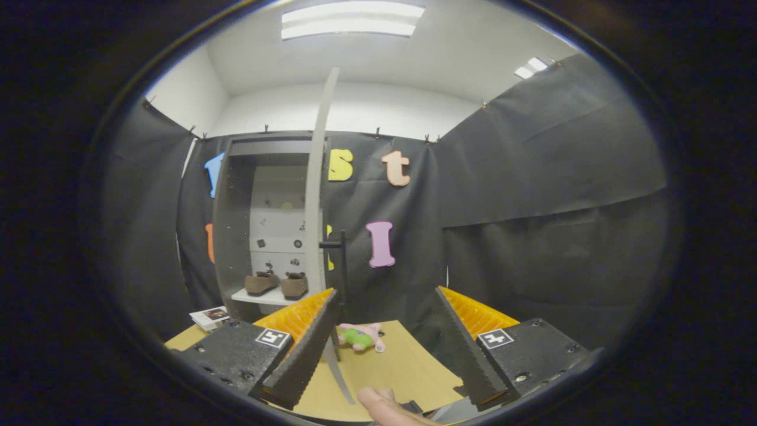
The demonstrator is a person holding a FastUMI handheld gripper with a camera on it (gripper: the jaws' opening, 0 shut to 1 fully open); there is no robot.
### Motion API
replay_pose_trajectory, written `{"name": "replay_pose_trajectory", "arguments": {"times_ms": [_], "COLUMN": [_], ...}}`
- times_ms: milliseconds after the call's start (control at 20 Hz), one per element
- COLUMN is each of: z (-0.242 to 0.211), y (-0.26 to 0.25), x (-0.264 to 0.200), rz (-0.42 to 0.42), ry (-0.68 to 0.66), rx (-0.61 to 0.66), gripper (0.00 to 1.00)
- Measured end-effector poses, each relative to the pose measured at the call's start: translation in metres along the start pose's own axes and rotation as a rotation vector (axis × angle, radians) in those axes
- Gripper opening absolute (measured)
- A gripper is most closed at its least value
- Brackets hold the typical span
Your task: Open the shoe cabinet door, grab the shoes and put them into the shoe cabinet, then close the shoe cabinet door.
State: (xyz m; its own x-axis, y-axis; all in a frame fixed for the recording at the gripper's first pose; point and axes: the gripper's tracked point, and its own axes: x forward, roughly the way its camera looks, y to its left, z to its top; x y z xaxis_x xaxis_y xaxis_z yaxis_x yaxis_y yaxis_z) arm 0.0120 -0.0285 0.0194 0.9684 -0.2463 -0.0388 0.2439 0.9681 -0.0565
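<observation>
Shoe cabinet (pixel 236 236) with its door (pixel 316 195) swung open edge-on toward the viewer, a dark handle (pixel 338 244) projecting from it; 2 brown shoes (pixel 277 284) sit side by side on the lowest shelf (pixel 260 297) inside. The gripper (pixel 384 337) hangs back from the cabinet with jaws spread wide and empty, the door edge just ahead of the left one, a plush toy (pixel 362 337) on the surface (pixel 408 367) between them. Opening and loading appear done; closing the door remains.
</observation>
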Motion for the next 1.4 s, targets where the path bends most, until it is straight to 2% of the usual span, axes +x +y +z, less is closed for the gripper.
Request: {"name": "replay_pose_trajectory", "arguments": {"times_ms": [250, 550, 700, 800, 900, 950, 1050, 1200, 1400], "z": [-0.023, -0.015, 0.006, 0.011, -0.002, -0.003, 0.005, 0.009, 0.005], "y": [0.001, -0.012, -0.025, -0.019, 0.007, 0.011, 0.014, 0.020, 0.062], "x": [0.052, 0.105, 0.126, 0.135, 0.137, 0.137, 0.141, 0.132, 0.117], "rz": [0.037, -0.046, -0.104, -0.074, 0.028, 0.052, 0.059, 0.017, 0.079], "ry": [0.077, 0.030, -0.006, -0.009, 0.049, 0.061, 0.012, -0.030, -0.028], "rx": [-0.044, -0.083, -0.086, -0.081, -0.079, -0.067, -0.067, -0.097, -0.091], "gripper": [0.99, 0.99, 0.99, 0.99, 0.98, 0.97, 0.94, 0.92, 0.91]}}
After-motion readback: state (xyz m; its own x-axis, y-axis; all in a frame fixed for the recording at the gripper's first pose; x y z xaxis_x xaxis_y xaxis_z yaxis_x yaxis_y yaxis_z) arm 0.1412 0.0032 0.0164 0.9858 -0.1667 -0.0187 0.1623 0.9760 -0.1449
